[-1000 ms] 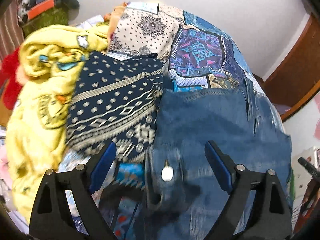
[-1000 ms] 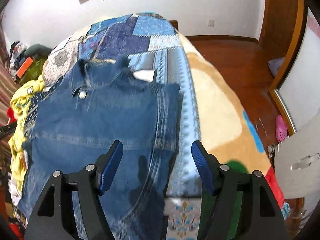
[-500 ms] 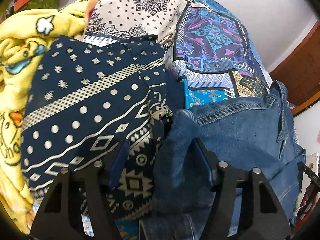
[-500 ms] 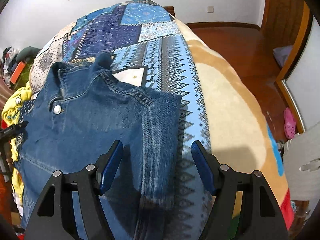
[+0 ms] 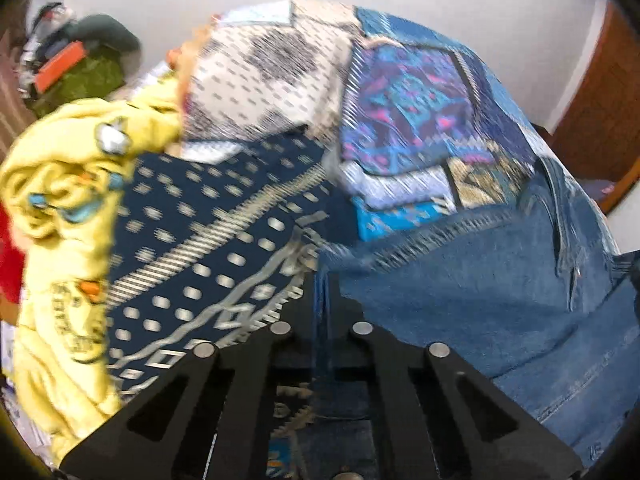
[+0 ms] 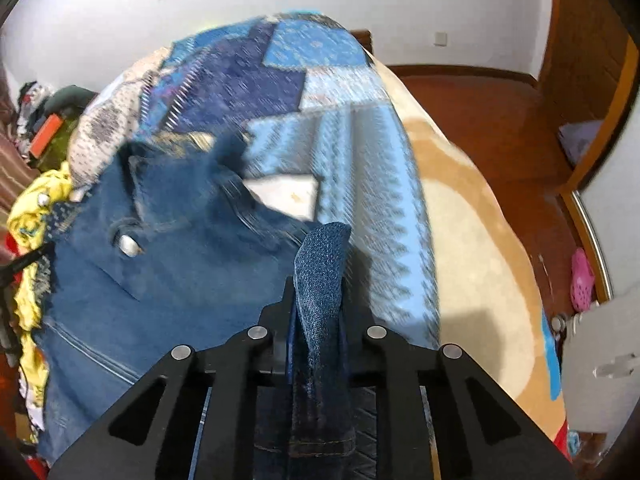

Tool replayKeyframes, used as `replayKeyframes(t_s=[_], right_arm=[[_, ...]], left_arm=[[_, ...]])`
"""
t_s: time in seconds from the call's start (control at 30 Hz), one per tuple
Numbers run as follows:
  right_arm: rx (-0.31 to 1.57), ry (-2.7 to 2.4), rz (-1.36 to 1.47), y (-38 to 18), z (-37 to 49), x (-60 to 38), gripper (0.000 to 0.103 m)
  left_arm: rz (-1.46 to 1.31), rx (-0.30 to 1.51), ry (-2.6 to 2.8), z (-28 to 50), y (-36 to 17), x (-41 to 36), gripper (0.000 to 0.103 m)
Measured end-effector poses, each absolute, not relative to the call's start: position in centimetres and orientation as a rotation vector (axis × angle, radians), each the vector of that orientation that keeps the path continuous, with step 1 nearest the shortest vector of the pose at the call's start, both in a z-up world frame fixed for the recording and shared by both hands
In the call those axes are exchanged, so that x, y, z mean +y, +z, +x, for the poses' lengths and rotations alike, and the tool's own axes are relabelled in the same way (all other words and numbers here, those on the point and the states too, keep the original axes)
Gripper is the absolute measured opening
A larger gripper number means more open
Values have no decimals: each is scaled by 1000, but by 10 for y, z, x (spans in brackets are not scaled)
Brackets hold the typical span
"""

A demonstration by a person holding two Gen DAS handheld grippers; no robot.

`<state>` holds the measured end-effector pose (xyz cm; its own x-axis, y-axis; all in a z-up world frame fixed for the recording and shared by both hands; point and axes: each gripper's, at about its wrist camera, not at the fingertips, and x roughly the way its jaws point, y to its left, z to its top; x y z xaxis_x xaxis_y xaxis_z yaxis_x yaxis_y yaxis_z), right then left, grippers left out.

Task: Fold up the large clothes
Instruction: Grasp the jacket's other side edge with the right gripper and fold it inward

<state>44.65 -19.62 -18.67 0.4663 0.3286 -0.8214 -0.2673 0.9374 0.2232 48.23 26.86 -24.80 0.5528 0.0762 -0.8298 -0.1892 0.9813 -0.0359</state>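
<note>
A blue denim jacket [image 6: 168,280] lies spread on the bed, filling the lower left and centre of the right wrist view and the lower right of the left wrist view [image 5: 500,288]. Its cloth is mid-blue with pale stitched seams; the collar points toward the top of the frame and a silver button [image 6: 129,245] shows just below it. The pictures are blurred by motion, so finer detail is hard to read.

The right tool [image 6: 320,304] has its jaws closed tight on a fold of the jacket's edge, which stands up between them in a narrow ridge at lower centre. The left tool [image 5: 320,304] is likewise closed at lower centre of its view, pinching a thin edge of denim where the jacket meets a navy patterned garment [image 5: 208,248].

Left of that garment lies a crumpled yellow garment [image 5: 60,208] with printed figures. Under everything is a patchwork bedspread [image 6: 280,80] in blues, purple and cream, with a tan blanket [image 6: 472,240] at its right. A wooden floor [image 6: 500,120] shows at upper right.
</note>
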Motion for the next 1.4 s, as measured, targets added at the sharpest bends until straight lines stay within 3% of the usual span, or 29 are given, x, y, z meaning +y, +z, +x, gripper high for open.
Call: replayKeyframes(t_s=[0.4,0.5,0.57,0.67,0.8,0.87,0.93,1.0,1.4], right_arm=[[910,334,-59,-157,499,-158,12],[939,287,-81,-172,517,-158,12],[968,261,-99,-186,525,-159,12],[1012,243,-110,-210,529,-164,13],[1028,228,-155,-224,522,-168,18],[1031,233,-179,-224,515,-169,23],[1033,230,-206,-220,505,-169,36],[1028,239,-212,-213,495,-172,43],[913,372,-118,-128,409,-202,44]], left_arm=[[-122,948,143,473,-219,298,3],[-131,986,121,478,-232,290,16],[-141,1011,107,481,-242,284,33],[-143,1043,101,485,-261,275,49],[-149,1096,101,486,-283,267,50],[-147,1112,118,485,-290,265,57],[-151,1110,138,481,-292,265,60],[-153,1115,145,477,-288,265,60],[-96,990,116,412,-193,242,62]])
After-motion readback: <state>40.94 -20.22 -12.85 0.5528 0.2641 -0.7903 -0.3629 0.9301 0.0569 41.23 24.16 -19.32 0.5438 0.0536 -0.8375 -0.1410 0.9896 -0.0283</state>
